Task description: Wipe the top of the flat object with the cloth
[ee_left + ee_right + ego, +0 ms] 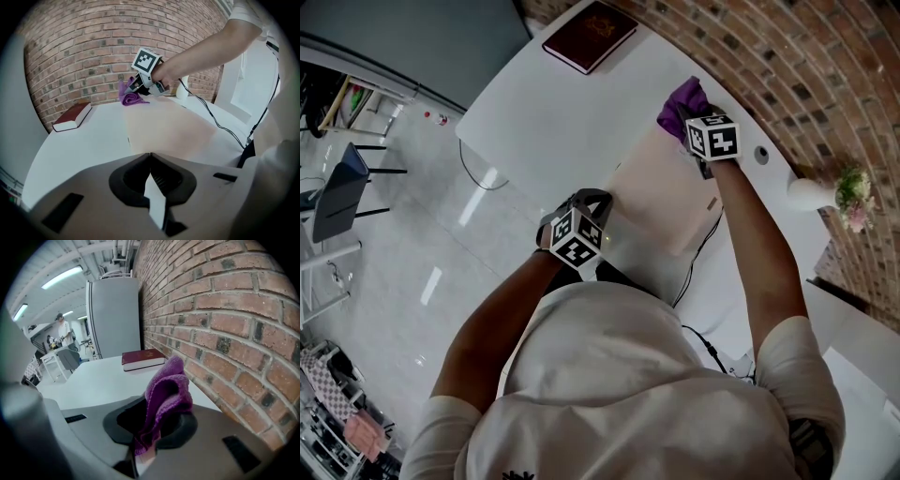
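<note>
The flat object (661,192) is a pale beige slab lying on the white table (534,112). My right gripper (692,127) is shut on a bunched purple cloth (682,105) at the slab's far end, close to the brick wall. The right gripper view has the cloth (168,390) standing up out of the closed jaws of the right gripper (154,427). My left gripper (596,204) is shut at the slab's near corner. In the left gripper view the slab (164,131) runs from the tips of the left gripper (150,154) to the cloth (131,97).
A dark red book (589,33) lies at the table's far left corner. A black cable (703,244) runs along the slab's right side. A white vase with flowers (811,194) stands by the wall. A person (63,331) stands in the background.
</note>
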Tool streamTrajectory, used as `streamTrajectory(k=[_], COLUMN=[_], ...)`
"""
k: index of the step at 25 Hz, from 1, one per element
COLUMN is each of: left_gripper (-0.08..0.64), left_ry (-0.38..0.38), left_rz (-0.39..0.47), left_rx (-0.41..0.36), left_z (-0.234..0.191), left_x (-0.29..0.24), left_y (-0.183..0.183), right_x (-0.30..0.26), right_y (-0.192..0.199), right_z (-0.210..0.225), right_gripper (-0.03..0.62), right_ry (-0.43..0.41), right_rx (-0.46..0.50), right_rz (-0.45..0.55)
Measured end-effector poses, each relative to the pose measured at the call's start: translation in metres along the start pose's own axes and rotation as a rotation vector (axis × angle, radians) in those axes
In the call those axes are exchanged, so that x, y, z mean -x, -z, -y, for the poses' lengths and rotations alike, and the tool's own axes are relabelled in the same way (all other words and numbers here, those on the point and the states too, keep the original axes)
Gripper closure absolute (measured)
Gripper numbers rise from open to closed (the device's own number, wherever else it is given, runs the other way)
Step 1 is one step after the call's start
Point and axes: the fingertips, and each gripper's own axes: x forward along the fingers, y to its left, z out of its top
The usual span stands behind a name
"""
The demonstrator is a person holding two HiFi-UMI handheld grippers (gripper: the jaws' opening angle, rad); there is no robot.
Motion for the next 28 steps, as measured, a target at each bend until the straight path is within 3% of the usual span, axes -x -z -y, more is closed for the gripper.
streamTrajectory(k=[4,8,13,19,28], left_gripper=[0.535,0.535,0.535,0.535,0.535], left_ry=[0.006,0.011,0.011,0.001,-0.004], left_rz=[0.002,0.005,0.007,0.005,0.001], left_rx=[0.008,0.013,0.015,0.017,0.02], left_z=[-0.001,0.0,0.0,0.003,0.005], left_x=[0.0,0.001,0.0,-0.001,0.0], left_y=[0.0,0.001,0.001,0.0,0.001], right_x=[0.003,0.024,0.065,0.104,0.127], right_y=[-0.006,-0.015,-0.014,0.01,0.065], right_z=[0.014,-0.001,-0.053,-0.118,-0.219], right_gripper=[0.515,0.515,0.515,0.515,0.515], right_ry=[0.033,-0.02,-0.15,-0.267,-0.455], right_rx=[-0.024,-0.043,-0.009,-0.039,0.02], right_rz=[0.018,0.086,0.154,0.175,0.097])
